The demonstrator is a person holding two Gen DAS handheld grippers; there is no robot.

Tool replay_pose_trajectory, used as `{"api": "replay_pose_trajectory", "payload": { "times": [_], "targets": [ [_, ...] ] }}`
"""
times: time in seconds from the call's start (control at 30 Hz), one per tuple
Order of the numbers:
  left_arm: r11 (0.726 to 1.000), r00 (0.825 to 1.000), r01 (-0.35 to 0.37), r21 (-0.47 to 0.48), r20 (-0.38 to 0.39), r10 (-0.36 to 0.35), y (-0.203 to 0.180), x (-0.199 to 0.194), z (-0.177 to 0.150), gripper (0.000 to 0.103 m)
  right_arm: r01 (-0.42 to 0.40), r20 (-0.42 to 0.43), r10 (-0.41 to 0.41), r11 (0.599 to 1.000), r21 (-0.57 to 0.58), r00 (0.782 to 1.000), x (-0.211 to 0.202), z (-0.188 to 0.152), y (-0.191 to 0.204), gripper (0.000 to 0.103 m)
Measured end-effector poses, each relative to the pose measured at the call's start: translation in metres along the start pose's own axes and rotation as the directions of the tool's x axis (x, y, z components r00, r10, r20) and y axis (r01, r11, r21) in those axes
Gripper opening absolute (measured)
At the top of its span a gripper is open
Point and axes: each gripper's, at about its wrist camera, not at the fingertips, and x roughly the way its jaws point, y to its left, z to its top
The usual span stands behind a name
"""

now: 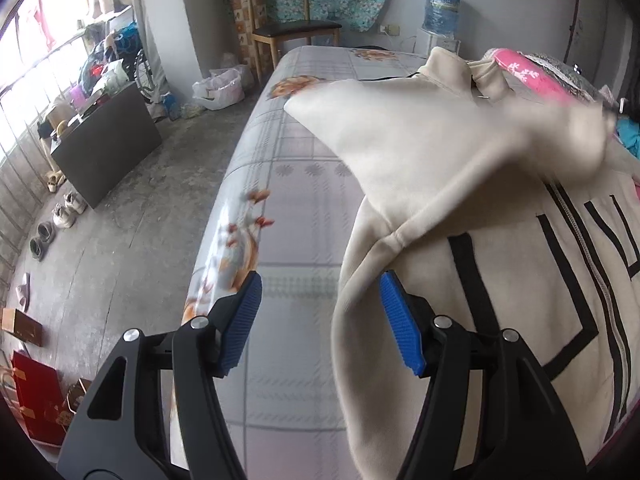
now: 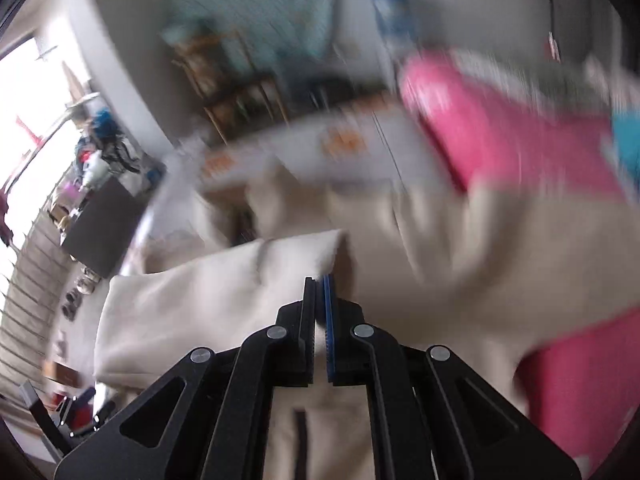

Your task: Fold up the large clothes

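Note:
A large cream zip jacket with black lettering lies on the bed, one sleeve lifted across its front and blurred. My left gripper is open and empty, its blue pads just above the bed at the jacket's left edge. My right gripper is shut on the cream jacket's fabric and holds the sleeve up; this view is motion-blurred.
A pink quilt and a blue cloth lie at the bed's far right. A wooden chair and a water dispenser stand beyond the bed. A dark cabinet, shoes and boxes are on the floor left.

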Motion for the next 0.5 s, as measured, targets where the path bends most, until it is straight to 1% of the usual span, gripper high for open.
{"api": "replay_pose_trajectory", "payload": {
  "times": [0.1,0.17,0.27,0.3,0.33,0.37,0.43,0.5],
  "targets": [
    [0.999,1.0,-0.005,0.049,-0.02,0.006,-0.011,0.008,0.006,0.059,0.007,-0.047,-0.006,1.0,0.023,0.999,0.022,-0.014,-0.01,0.004],
    [0.995,0.999,-0.021,0.094,-0.029,0.024,-0.021,0.014,0.008,0.059,-0.001,-0.046,0.002,1.0,0.021,0.999,0.021,-0.02,-0.007,0.004],
    [0.988,0.998,-0.063,0.14,-0.005,0.064,-0.029,0.018,0.012,0.059,-0.009,-0.023,0.01,1.0,0.004,1.0,0.018,-0.013,-0.005,0.004],
    [0.985,0.997,-0.079,0.153,0.005,0.08,-0.031,0.019,0.014,0.056,-0.01,-0.016,0.01,1.0,-0.003,1.0,0.016,-0.013,-0.004,0.004],
    [0.983,0.996,-0.093,0.159,0.012,0.092,-0.031,0.02,0.015,0.044,-0.01,-0.014,0.01,1.0,-0.006,1.0,0.016,-0.012,-0.005,0.004],
    [0.982,0.996,-0.093,0.162,0.009,0.093,-0.031,0.022,0.016,0.038,-0.01,-0.015,0.01,1.0,-0.008,1.0,0.017,-0.003,-0.007,0.004],
    [0.981,0.994,-0.106,0.16,0.012,0.106,-0.028,0.021,0.019,0.015,-0.018,-0.008,0.018,1.0,-0.011,1.0,0.015,-0.001,-0.01,0.004],
    [0.984,0.995,-0.103,0.148,0.027,0.1,-0.023,0.017,0.019,0.015,-0.015,-0.008,0.015,1.0,-0.014,1.0,0.013,-0.003,-0.015,0.004]
  ]
}}
